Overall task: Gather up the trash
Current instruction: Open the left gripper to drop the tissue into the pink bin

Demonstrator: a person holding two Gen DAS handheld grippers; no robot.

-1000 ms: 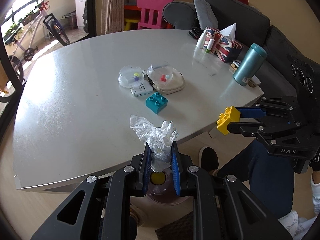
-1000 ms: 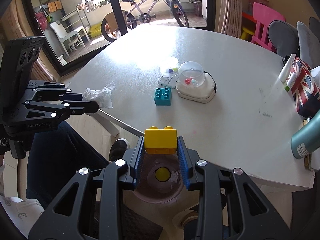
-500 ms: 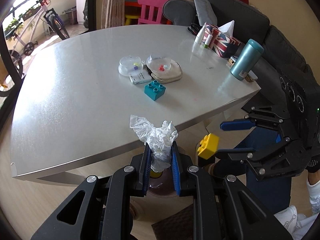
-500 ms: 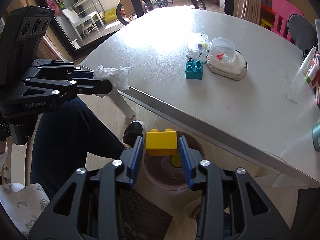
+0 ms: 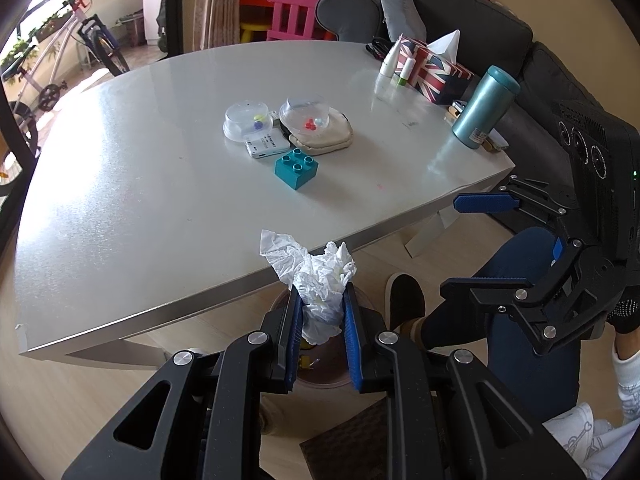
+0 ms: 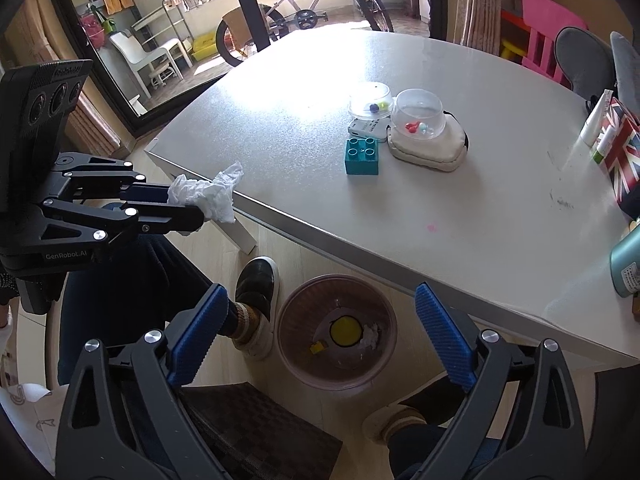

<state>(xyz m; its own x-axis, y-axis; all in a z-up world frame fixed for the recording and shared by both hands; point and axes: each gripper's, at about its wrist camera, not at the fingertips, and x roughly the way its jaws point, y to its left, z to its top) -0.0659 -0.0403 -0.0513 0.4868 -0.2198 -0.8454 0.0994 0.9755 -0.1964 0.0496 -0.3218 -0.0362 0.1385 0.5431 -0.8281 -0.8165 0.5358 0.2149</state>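
Right wrist view: table [image 6: 440, 208] above, bin [image 6: 338, 332] on floor below, straight under right gripper [image 6: 316, 340], jaws opening wide, empty. Left gripper [image 5: 320, 320] pinching tissue [image 5: 320, 280] over the rim. Best centred above bin before releasing, clear of table edge.

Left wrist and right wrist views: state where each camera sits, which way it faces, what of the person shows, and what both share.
Left wrist: on the left tongs, facing down past crumpled tissue clamped between them, toward table and sofa; a leg and shoe show, plus the right tongs.
Right wrist: on the right tongs, jaws opening with nothing between, facing down at the bin, window beyond; legs and shoes show.
Shared: table, teal brick, bin, tissue, shoe.
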